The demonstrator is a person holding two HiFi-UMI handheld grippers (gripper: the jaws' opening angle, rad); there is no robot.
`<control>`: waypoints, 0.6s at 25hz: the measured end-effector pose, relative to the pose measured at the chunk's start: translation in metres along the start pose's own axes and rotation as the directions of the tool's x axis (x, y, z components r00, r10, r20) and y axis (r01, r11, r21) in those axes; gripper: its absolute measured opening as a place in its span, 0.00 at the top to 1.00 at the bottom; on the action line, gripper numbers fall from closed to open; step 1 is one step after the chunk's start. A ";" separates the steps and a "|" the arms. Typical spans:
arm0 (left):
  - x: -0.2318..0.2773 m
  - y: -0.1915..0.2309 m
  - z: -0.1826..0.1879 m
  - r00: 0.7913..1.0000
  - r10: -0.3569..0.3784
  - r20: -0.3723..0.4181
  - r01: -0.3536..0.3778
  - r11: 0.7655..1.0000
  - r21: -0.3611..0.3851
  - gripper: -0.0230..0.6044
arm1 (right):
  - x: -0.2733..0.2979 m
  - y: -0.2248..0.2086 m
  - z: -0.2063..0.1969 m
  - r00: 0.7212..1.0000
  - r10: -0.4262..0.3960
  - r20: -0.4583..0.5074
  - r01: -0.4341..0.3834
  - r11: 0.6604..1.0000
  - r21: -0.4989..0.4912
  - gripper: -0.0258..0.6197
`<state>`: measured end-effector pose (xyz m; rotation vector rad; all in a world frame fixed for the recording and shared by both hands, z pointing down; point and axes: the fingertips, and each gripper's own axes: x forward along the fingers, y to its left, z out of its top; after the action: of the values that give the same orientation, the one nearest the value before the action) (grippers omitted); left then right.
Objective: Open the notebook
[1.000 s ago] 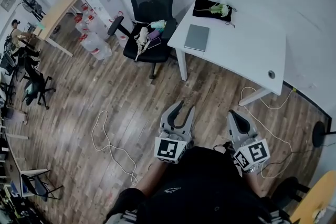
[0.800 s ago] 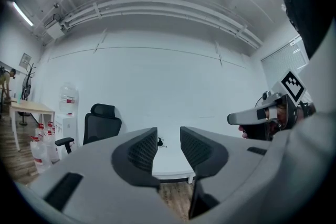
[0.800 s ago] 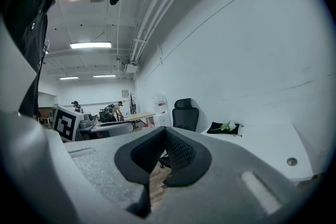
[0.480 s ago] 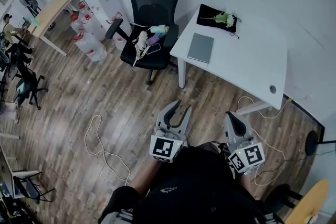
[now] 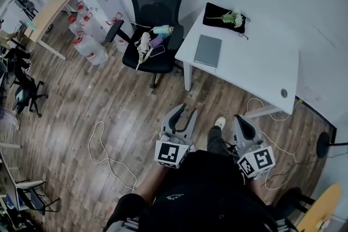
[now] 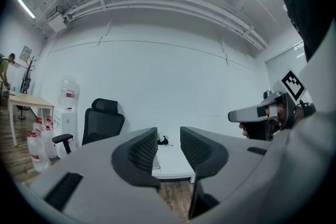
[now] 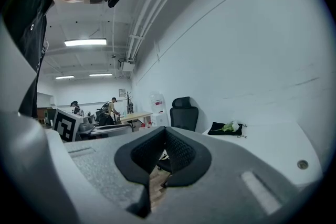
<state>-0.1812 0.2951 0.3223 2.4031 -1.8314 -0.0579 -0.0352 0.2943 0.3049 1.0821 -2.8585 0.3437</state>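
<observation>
A closed grey notebook [image 5: 208,50] lies near the left edge of the white table [image 5: 255,62], far ahead of both grippers. In the head view my left gripper [image 5: 185,111] is held low over the wooden floor, jaws apart and nothing between them. My right gripper [image 5: 240,118] is beside it, jaws together and empty. The left gripper view looks between the open left gripper [image 6: 168,136] at the table [image 6: 170,164]. In the right gripper view the right gripper [image 7: 165,134] has its pads touching.
A black office chair [image 5: 156,2] with small items on its seat stands left of the table. A black cloth with a flower [image 5: 224,14] lies at the table's back. Water jugs [image 5: 87,46] and floor cables [image 5: 109,155] lie left. A shoe [image 5: 219,123] shows between the grippers.
The person has stepped toward the table; a shoe and leg now show between the grippers. Both grippers keep the same poses and jaw states.
</observation>
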 end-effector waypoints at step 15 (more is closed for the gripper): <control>0.096 0.019 -0.006 0.996 0.076 -0.035 -0.076 0.997 0.001 0.75 | 0.078 -0.085 0.022 0.995 0.103 -0.016 -0.103 0.995 0.004 0.95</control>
<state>-0.1731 0.1977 0.3348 2.3167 -1.9048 -0.0085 -0.0379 0.1771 0.3102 0.9300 -2.9074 0.3612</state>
